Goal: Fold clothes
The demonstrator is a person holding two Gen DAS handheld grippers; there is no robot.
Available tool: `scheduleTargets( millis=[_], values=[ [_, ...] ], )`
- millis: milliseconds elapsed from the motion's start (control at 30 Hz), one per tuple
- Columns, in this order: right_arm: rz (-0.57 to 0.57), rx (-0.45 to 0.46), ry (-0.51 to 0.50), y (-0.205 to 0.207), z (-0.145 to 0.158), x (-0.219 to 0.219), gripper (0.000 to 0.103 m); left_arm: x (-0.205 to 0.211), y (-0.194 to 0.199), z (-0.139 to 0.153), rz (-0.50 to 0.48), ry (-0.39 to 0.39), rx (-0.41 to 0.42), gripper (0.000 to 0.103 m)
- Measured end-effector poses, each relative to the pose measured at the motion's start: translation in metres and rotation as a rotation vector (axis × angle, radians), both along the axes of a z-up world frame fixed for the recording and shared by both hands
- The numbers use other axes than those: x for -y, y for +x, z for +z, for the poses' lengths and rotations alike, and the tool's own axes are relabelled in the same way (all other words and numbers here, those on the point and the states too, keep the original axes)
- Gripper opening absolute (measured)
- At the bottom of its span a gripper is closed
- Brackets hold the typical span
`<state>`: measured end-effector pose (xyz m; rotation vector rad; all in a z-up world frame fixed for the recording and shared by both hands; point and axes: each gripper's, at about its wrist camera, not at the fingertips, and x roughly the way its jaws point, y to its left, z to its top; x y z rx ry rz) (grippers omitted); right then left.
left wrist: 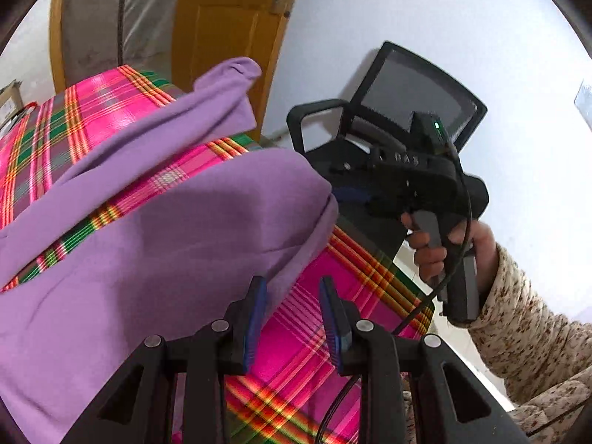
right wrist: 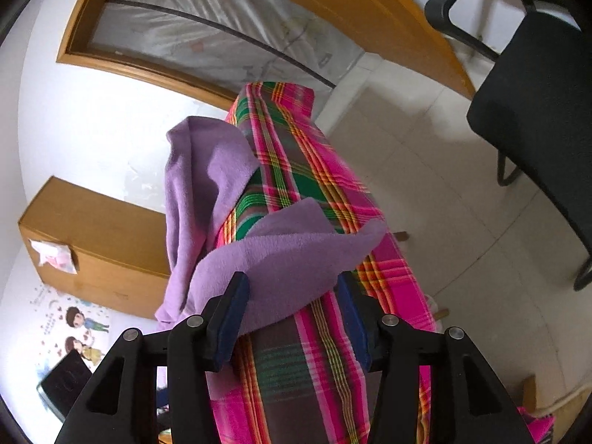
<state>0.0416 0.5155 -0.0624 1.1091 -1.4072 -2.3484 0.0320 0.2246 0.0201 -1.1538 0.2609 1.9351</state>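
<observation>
Purple garment (left wrist: 155,222) is seen spread over the pink plaid cloth (left wrist: 296,333) on the table, w/ a sleeve reaching toward the far end.

Left wrist view: left gripper (left wrist: 294,318) is held w/ jaws apart, nothing between them; the garment edge lies just beside its left finger, contact can't be judged. Only here is the right gripper (left wrist: 407,181) seen from outside, gripped by a hand (left wrist: 444,248) in a speckled sleeve (left wrist: 525,325), tips hidden behind the garment. Black mesh chair (left wrist: 410,92) is seen behind.

Right wrist view: right gripper (right wrist: 292,314) is shown wide open, a raised fold of the garment (right wrist: 288,255) lying between the fingers, not pinched. Only here are a wooden cabinet (right wrist: 96,236), wall stickers (right wrist: 79,329) and tiled floor (right wrist: 462,222) shown.
</observation>
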Motion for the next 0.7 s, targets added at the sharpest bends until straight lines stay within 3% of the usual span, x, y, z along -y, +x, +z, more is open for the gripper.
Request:
scheduleTargets(
  millis=[100, 167, 200, 267, 433, 567, 700],
  values=[
    [0.011, -0.007, -0.008, -0.003, 0.0, -0.001, 0.038, -0.012, -0.001, -0.006, -0.008, -0.046, -0.02, 0.029],
    [0.018, -0.019, 0.022, -0.004, 0.005, 0.0, 0.013, -0.016, -0.004, -0.007, 0.014, -0.064, -0.028, 0.029],
    [0.01, -0.027, 0.047, -0.004, 0.01, 0.0, 0.009, -0.016, -0.006, -0.008, 0.021, -0.06, -0.02, 0.029],
    [-0.002, -0.046, 0.089, -0.004, 0.017, -0.002, 0.006, -0.015, -0.009, -0.009, 0.02, -0.04, 0.008, 0.029],
    [0.006, -0.079, 0.11, -0.005, 0.027, -0.006, 0.007, -0.011, -0.012, -0.01, 0.019, -0.009, 0.042, 0.004],
    [-0.004, -0.054, 0.095, 0.0, 0.018, -0.008, 0.009, -0.009, -0.013, -0.007, 0.018, -0.005, 0.03, 0.003],
    [-0.014, -0.042, 0.09, 0.004, 0.01, -0.011, 0.014, 0.008, -0.023, 0.014, 0.078, 0.091, 0.0, 0.002]
  ],
)
